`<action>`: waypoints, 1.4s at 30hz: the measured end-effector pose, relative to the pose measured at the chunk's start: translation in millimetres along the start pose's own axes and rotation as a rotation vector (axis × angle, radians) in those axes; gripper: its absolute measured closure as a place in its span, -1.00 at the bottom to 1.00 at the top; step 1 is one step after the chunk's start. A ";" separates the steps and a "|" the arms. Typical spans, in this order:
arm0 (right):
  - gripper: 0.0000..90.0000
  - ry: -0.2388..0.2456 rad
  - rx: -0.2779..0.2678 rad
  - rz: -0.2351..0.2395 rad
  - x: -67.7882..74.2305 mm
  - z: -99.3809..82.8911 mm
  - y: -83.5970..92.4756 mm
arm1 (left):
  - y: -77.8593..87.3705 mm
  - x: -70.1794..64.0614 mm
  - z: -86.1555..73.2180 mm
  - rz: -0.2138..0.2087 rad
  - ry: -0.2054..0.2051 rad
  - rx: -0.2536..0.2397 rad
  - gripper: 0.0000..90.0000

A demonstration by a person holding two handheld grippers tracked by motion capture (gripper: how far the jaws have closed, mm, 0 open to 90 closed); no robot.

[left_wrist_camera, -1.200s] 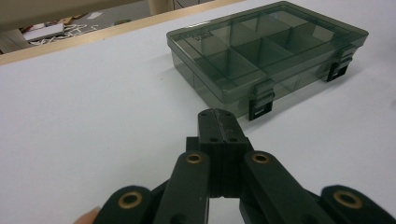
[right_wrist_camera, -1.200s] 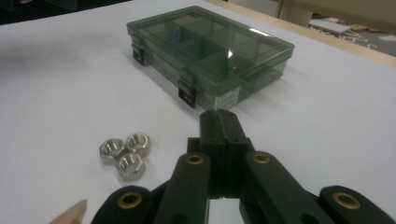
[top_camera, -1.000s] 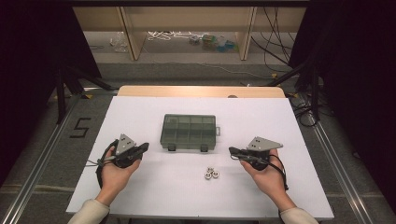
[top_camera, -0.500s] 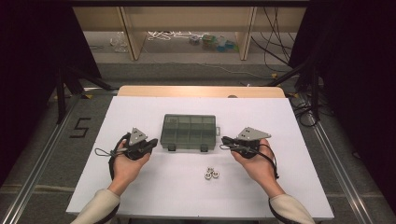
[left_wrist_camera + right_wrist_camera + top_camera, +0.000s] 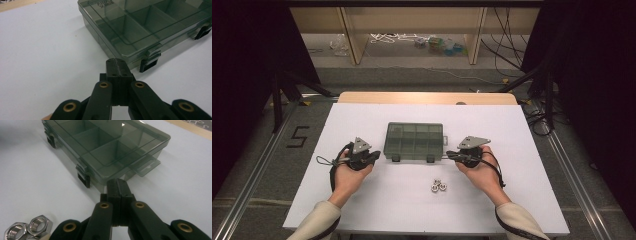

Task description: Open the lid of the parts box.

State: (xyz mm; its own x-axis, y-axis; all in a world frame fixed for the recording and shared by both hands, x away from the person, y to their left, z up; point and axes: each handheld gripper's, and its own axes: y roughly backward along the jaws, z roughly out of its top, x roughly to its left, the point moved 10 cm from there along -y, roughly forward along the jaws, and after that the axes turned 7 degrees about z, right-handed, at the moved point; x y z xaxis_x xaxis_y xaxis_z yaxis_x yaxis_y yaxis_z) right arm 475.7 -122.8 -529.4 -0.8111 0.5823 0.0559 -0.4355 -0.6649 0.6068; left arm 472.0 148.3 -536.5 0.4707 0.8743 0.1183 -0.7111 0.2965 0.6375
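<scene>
I am bringing both claws in on the smoky compartment box (image 5: 414, 140), which sits lid-down and latched at the middle of the white table (image 5: 362, 210). My left gripper (image 5: 117, 65) is clenched on nothing, its tip just short of the near-left latch (image 5: 149, 64); my right gripper (image 5: 118, 187) is likewise clenched and empty, near the box's right corner by the other latch (image 5: 84, 177). To do this well, I judge I should be sliding each tip under its own latch tab and levering evenly. The steel nuts (image 5: 439, 186) are lying just beside my right hand (image 5: 481, 171), so I am keeping that wrist high; open table lies behind the box.
</scene>
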 end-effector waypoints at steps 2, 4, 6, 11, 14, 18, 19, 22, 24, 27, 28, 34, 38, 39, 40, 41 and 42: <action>1.00 0.001 0.020 0.005 1.1 -2.1 -3.7 | -2.0 -1.4 -1.3 -0.006 0.003 0.009 1.00; 1.00 0.007 0.039 0.010 1.4 -5.1 -7.3 | -3.8 -3.4 -2.2 -0.014 0.000 0.010 1.00; 1.00 0.007 0.043 0.016 2.4 -6.2 -9.9 | -4.7 -4.0 -3.0 -0.017 -0.004 0.017 1.00; 1.00 0.004 0.059 0.015 3.9 -6.9 -11.8 | -7.0 -5.7 -3.0 -0.023 -0.008 0.019 1.00; 1.00 0.012 0.068 0.017 4.3 -7.9 -13.9 | -9.6 -9.4 -0.9 -0.020 0.023 -0.002 1.00; 1.00 0.005 0.070 0.006 4.7 -7.9 -14.6 | -8.0 -7.5 -3.3 -0.025 -0.017 0.020 1.00; 1.00 0.003 0.069 0.006 4.9 -7.9 -14.6 | -8.1 -7.6 -3.3 -0.025 -0.020 0.020 1.00; 1.00 0.010 0.067 0.010 4.4 -7.6 -15.2 | -9.2 -9.9 -2.9 -0.024 -0.015 0.014 1.00; 1.00 0.010 0.067 0.009 4.4 -7.5 -15.2 | -8.8 -10.3 -3.5 -0.028 -0.029 0.021 1.00; 1.00 0.010 0.067 0.009 4.3 -7.5 -15.2 | -8.5 -9.6 -3.4 -0.025 -0.034 0.023 1.00; 1.00 0.009 0.067 0.008 4.2 -7.6 -15.2 | -9.5 -10.7 -2.4 -0.026 -0.015 0.013 1.00; 1.00 0.010 0.065 0.008 4.2 -7.5 -15.2 | -10.3 -10.1 -4.0 -0.027 -0.029 0.026 1.00; 1.00 0.004 0.067 0.006 5.0 -7.8 -14.8 | -10.8 -10.7 -4.1 -0.012 -0.046 0.028 1.00; 1.00 0.013 0.063 0.007 4.4 -7.2 -15.2 | -12.0 -12.5 -1.9 -0.004 -0.020 0.008 1.00; 1.00 0.019 0.060 0.008 4.2 -6.7 -15.2 | -12.0 -12.6 -1.2 0.000 -0.015 0.003 1.00; 1.00 0.019 0.059 0.008 4.3 -6.4 -15.2 | -11.9 -12.8 -1.1 -0.001 -0.015 0.004 1.00; 1.00 0.023 0.057 0.008 4.0 -6.1 -15.4 | -11.7 -12.8 -1.1 -0.002 -0.019 0.006 1.00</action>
State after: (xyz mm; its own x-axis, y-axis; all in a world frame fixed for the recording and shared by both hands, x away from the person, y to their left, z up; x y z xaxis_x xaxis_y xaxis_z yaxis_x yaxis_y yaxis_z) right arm 476.8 -113.1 -543.4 -0.8235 0.5657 0.0425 -0.4070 -0.6413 0.6504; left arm 473.7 134.0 -546.3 0.4818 0.8663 0.1319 -0.7072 0.2956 0.6422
